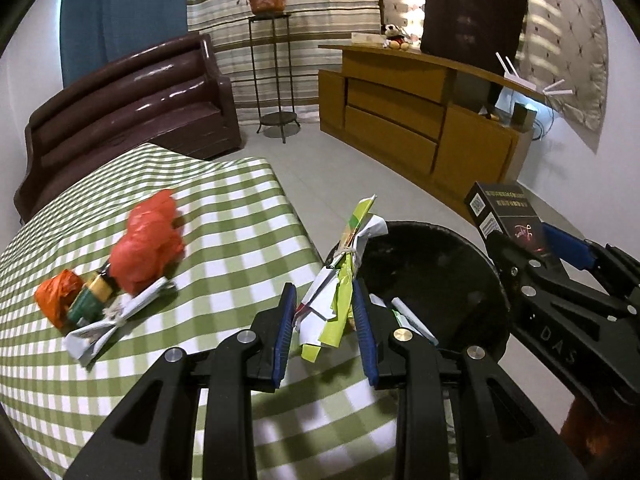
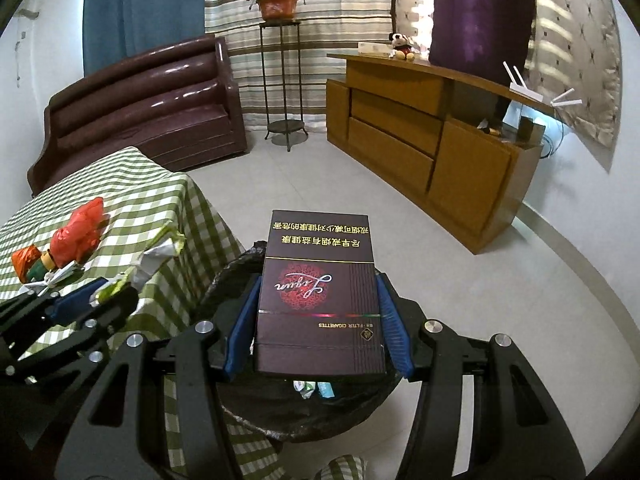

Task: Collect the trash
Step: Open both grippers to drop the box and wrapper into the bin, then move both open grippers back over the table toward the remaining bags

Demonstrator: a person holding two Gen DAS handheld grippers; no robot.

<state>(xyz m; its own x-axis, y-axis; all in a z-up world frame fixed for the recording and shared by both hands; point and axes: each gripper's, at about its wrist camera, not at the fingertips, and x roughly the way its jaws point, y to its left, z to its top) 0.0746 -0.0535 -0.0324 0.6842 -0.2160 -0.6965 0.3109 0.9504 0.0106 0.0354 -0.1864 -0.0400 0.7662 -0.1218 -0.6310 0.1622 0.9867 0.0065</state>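
Note:
My left gripper (image 1: 324, 292) is shut on a crumpled bundle of green, yellow and white paper wrappers (image 1: 340, 276), held over the table's corner beside the black-lined trash bin (image 1: 452, 236). My right gripper (image 2: 319, 284) is shut on a dark cigarette box (image 2: 316, 320), held flat above the bin (image 2: 236, 276), which has a few scraps inside. On the green-checked table (image 1: 224, 200) lie a red plastic bag (image 1: 148, 244), an orange wrapper (image 1: 56, 296), a small green container (image 1: 90, 300) and a twisted white paper (image 1: 108, 324). The right gripper (image 1: 532, 248) and box (image 1: 504, 208) appear at the right.
A dark brown sofa (image 2: 160, 108) stands behind the table. A metal stand with a potted plant (image 2: 280, 4) is by the striped curtain. A long wooden cabinet (image 2: 440, 140) runs along the right wall. Pale tiled floor (image 2: 320, 176) lies beyond the bin.

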